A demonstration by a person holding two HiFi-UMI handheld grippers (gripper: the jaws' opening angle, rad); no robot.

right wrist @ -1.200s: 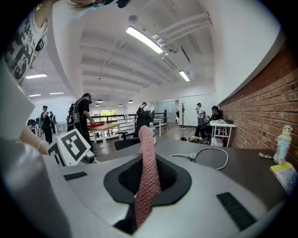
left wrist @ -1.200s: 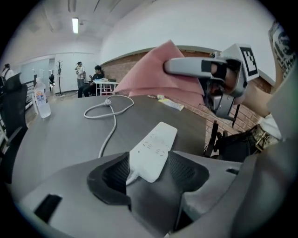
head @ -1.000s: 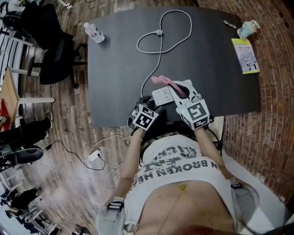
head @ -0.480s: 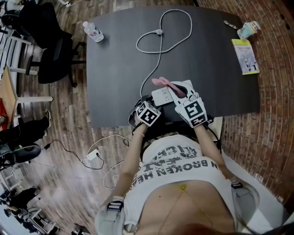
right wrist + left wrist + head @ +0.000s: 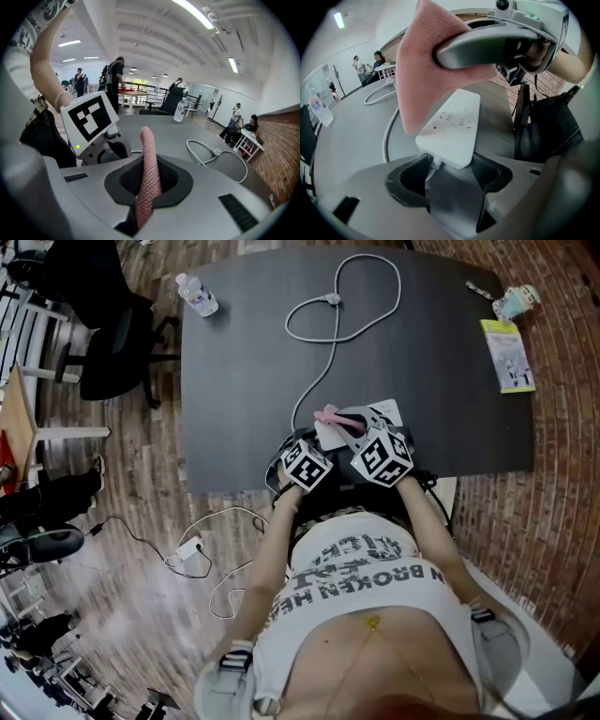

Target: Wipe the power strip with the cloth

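My right gripper (image 5: 149, 185) has swung in toward my left gripper (image 5: 449, 171) over the past second, and their marker cubes now sit almost side by side. The right jaws pinch a pink woven cloth (image 5: 426, 70), which hangs over the far half of the white oblong plastic power strip (image 5: 452, 124). The left jaws clamp the strip's near, cord end at the front edge of the dark grey table (image 5: 244, 352), and its white cord (image 5: 328, 343) loops away. The wiping step is in hand, I judge. Next, the cloth must be drawn along the socket face while the left hold stays firm.
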